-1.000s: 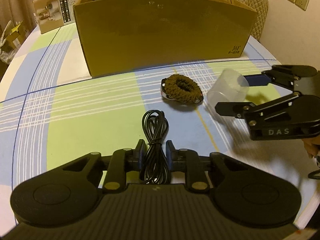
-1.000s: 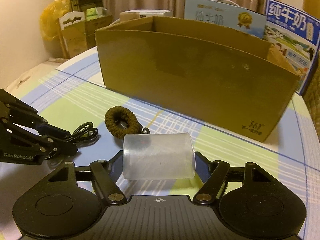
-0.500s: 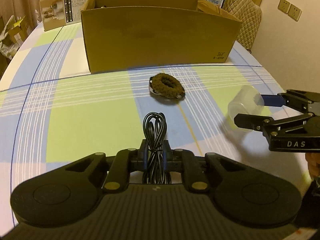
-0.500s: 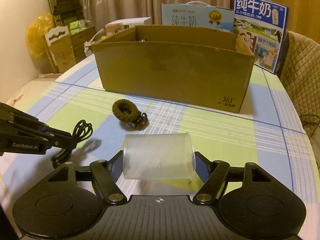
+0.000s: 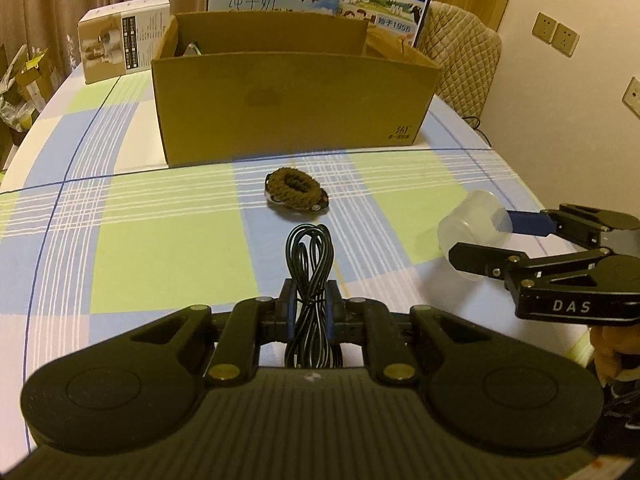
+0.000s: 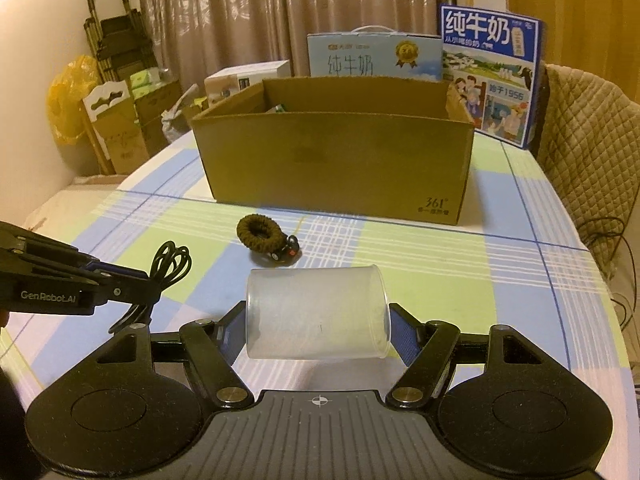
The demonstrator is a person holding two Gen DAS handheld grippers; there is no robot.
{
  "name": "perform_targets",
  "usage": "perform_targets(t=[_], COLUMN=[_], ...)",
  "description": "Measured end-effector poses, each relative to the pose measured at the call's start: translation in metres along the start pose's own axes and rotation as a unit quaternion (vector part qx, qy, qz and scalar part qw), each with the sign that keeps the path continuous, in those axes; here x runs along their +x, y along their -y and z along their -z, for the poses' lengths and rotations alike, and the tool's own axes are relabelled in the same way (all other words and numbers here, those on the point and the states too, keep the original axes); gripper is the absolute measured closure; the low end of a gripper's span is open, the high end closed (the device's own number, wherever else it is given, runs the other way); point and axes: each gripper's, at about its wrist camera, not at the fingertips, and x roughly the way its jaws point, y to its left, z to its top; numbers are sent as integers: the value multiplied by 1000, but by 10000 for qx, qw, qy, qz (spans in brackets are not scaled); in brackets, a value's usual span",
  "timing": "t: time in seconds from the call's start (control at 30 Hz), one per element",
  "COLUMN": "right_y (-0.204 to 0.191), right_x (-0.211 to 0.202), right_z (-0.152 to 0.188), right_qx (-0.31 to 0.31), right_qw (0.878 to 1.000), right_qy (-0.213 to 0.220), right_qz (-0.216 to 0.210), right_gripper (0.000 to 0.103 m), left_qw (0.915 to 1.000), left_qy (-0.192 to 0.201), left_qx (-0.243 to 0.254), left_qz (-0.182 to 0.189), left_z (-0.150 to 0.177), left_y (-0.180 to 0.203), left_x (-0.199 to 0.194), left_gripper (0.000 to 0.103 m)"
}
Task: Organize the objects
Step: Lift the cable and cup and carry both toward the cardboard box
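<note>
Both items lifted — box next
Left gripper [image 5: 310,300] now pinches the cable [image 5: 310,256]; right gripper [image 6: 318,320] clamps the cup [image 6: 316,314] (box [image 5: 288,104] top centre).

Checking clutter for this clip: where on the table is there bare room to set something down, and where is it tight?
Bare cloth lies left of the bundled cable and brown braided ring, toward the white box, and right of the frosted cup toward the table edge. It is tight between the ring and the cardboard box.
</note>
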Motion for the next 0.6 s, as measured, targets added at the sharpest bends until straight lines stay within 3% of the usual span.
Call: perform_targets(t=[0.6], right_y=[-4], right_x=[-13], right_z=[1], right_qx=[8], right_qw=[10000], right_qy=[98], right_qz=[10], right_gripper=[34], left_qw=[9998], left_qy=[204], left_qx=[-51], left_qz=[-20], left_z=[-13], left_y=[7], left_x=[-26], left_gripper=[93])
